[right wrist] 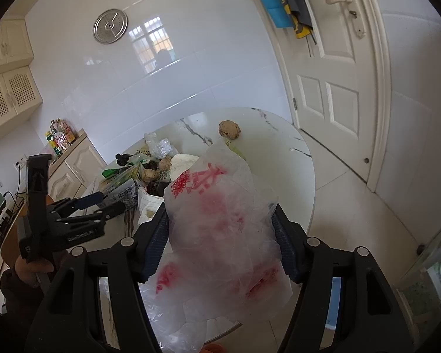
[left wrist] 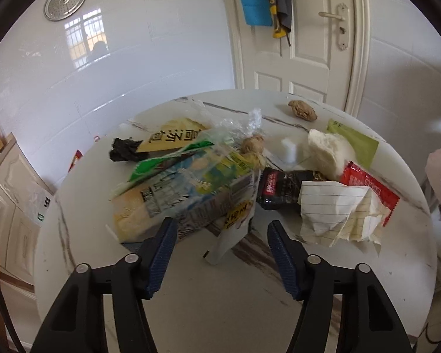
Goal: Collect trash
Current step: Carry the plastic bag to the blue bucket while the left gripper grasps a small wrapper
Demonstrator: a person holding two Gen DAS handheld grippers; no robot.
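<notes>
A round white marble table (left wrist: 279, 279) is seen from both wrist views, with a heap of trash spread over its far half. In the left wrist view the left gripper (left wrist: 220, 232) is held with its jaws wide apart and nothing between them. Just beyond the fingertips, at 11 o'clock, a crumpled milk carton (left wrist: 173, 194) lies on its side, and the left fingertip overlaps its near edge, though contact cannot be told. A white packet (left wrist: 235, 229) with yellow print hangs down between the two fingertips. At 1 o'clock a crumpled sheet of lined paper (left wrist: 335, 214) rests against a black wrapper (left wrist: 282, 188) and a red wrapper (left wrist: 370, 191). Behind them a torn piece of white bread (left wrist: 329, 153) is seen, and a brown lump (left wrist: 302, 110) lies alone at the far rim, at 12 o'clock.

In the right wrist view a thin white plastic bag (right wrist: 220, 235) with red print is clamped between the fingers of the right gripper (right wrist: 220, 220), whose jaws are kept fairly wide by the bunched film. The bag is held above the table's near edge. The other gripper (right wrist: 103, 203) is seen at 9 o'clock, reaching into the heap.
</notes>
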